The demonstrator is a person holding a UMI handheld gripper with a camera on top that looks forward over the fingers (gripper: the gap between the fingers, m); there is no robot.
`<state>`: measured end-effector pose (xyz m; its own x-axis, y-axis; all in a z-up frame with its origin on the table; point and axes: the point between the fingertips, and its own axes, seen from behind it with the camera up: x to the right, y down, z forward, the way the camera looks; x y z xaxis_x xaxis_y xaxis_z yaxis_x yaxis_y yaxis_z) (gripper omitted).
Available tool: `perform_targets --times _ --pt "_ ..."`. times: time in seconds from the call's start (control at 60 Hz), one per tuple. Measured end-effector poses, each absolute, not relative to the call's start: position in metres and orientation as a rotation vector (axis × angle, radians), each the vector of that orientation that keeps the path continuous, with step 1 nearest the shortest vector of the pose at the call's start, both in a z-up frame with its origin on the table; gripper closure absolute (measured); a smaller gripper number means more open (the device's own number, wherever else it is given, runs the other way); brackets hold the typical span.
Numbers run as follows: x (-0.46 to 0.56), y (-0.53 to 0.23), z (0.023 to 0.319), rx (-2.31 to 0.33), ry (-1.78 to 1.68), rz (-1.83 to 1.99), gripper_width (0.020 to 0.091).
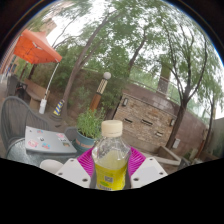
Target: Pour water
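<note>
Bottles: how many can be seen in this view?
1. The bottle, with white cap and yellowish liquid, stands upright between the gripper pads, which press it. Others may be hidden.

Bottle [110,158] base hidden below view; tongs [111,172] tips unseen.

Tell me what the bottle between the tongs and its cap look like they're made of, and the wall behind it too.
The bottle, held between the tongs, looks like clear glossy plastic: yellow liquid shows through it. Its cap seems matte white plastic. The wall beyond looks like rough stone or brick, judging by its blocky, mottled brown surface.
</note>
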<state>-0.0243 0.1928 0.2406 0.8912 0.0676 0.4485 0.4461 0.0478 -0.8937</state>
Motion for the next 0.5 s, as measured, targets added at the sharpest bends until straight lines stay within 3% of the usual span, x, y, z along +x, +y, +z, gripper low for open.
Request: perform_targets --times 0.133,0.267,0.5 --pt "-0.007 0.185 0.188 -1.620 -0.063 0.197 0.0700" --pt "-0.004 0.183 0.140 -1.654 -0.108 0.185 0.0701" --pt "-0.042 0.179 0.092 -1.680 -0.194 0.186 0.0701"
